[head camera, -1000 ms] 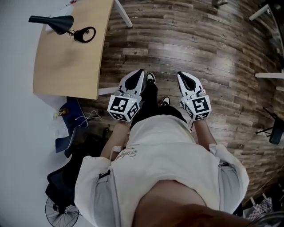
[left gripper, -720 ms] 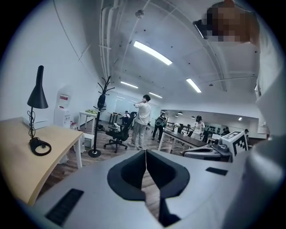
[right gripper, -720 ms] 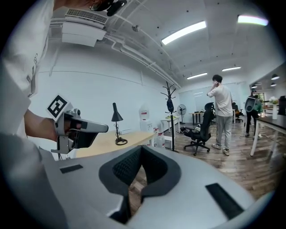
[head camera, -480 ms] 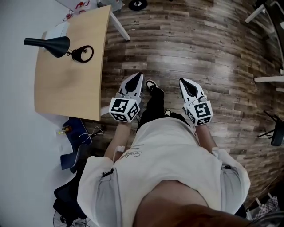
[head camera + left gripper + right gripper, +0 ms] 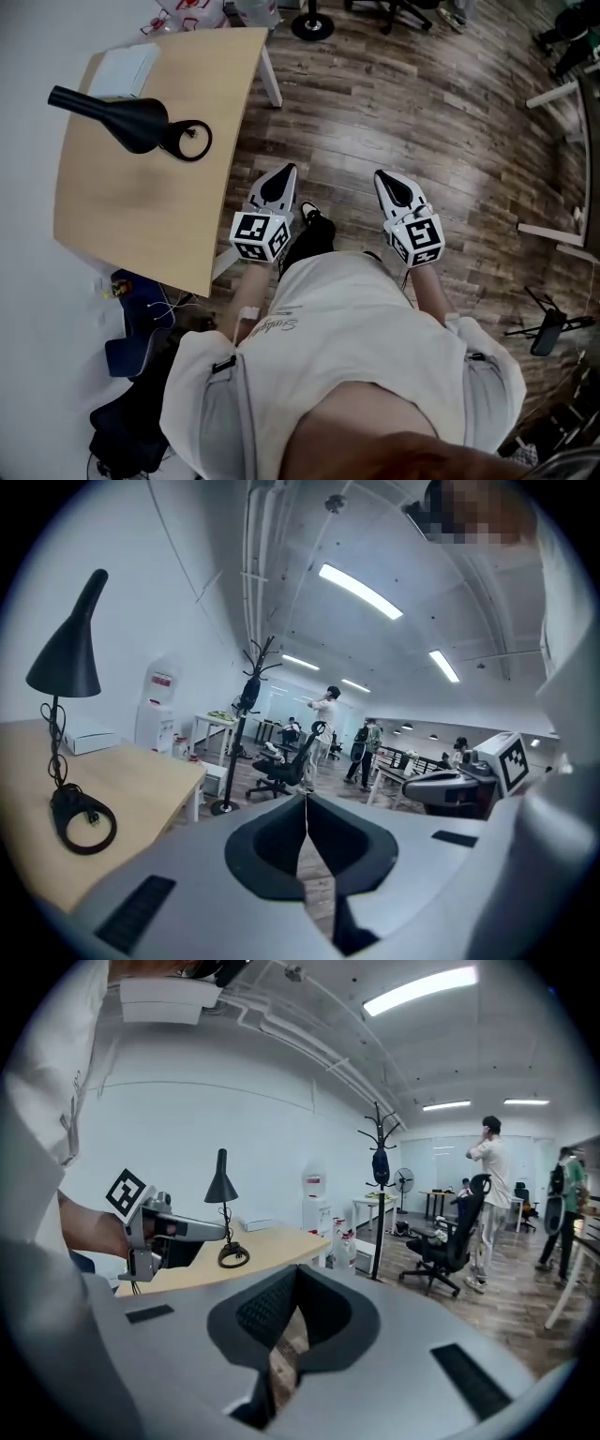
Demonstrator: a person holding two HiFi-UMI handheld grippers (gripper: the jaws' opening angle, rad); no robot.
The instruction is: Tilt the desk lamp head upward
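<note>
A black desk lamp stands on the light wooden desk at the left of the head view. Its cone head points down on a thin stem over a ring base. In the left gripper view the lamp head rises above the ring base at the far left. My left gripper is held shut over the floor, just off the desk's right edge and apart from the lamp. My right gripper is also shut with nothing in it, farther right. The right gripper view shows the lamp beyond the left gripper.
A white box lies at the desk's far end. Bags and cables sit on the floor by the desk's near corner. A coat stand, office chairs and several people fill the room beyond. Wood floor lies below both grippers.
The desk and lamp have come closer and shifted right in the head view as the person steps toward them. Both grippers stay shut and held in front of the body.
</note>
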